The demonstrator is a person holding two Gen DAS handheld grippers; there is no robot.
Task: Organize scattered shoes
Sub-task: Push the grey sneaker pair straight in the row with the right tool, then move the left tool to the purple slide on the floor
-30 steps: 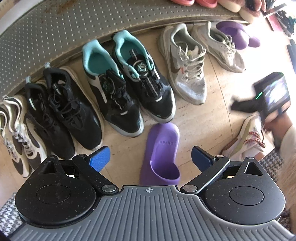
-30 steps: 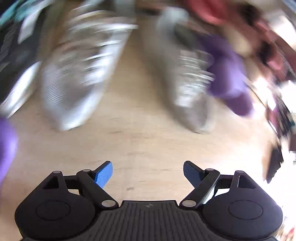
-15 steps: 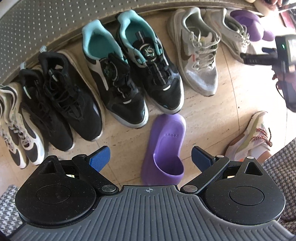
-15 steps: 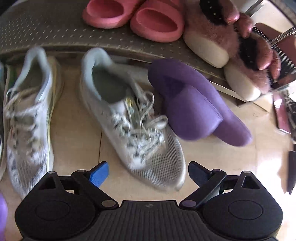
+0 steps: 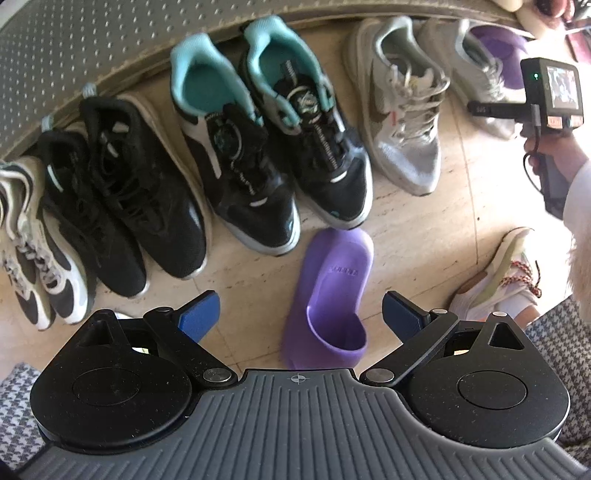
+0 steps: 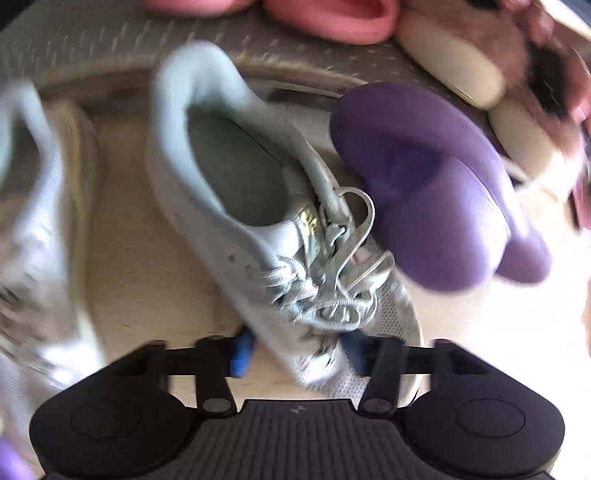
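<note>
My right gripper (image 6: 298,350) is low over a grey laced sneaker (image 6: 258,206) that lies askew on the floor. Its jaws are closing, and both blue pads (image 6: 242,350) press the sides of the forefoot. A purple slipper (image 6: 436,206) lies upside down against that sneaker's right side. In the left wrist view my left gripper (image 5: 300,314) hangs open above the other purple slipper (image 5: 328,295), which lies alone on the floor between the fingers without touching them. The same view shows a hand holding the right gripper (image 5: 550,96) at the far right.
Shoe pairs line a grey studded mat (image 5: 92,44): white-and-black sneakers (image 5: 29,240), black ones (image 5: 122,192), black-and-teal ones (image 5: 266,147), a grey sneaker (image 5: 402,110). Pink slippers (image 6: 332,18) and fluffy slippers (image 6: 461,55) sit on the mat. A person's own shoe (image 5: 498,280) stands at right.
My right gripper came down onto the grey sneaker and its jaws narrowed from wide open to gripping the forefoot. The left gripper stayed open over the purple slipper.
</note>
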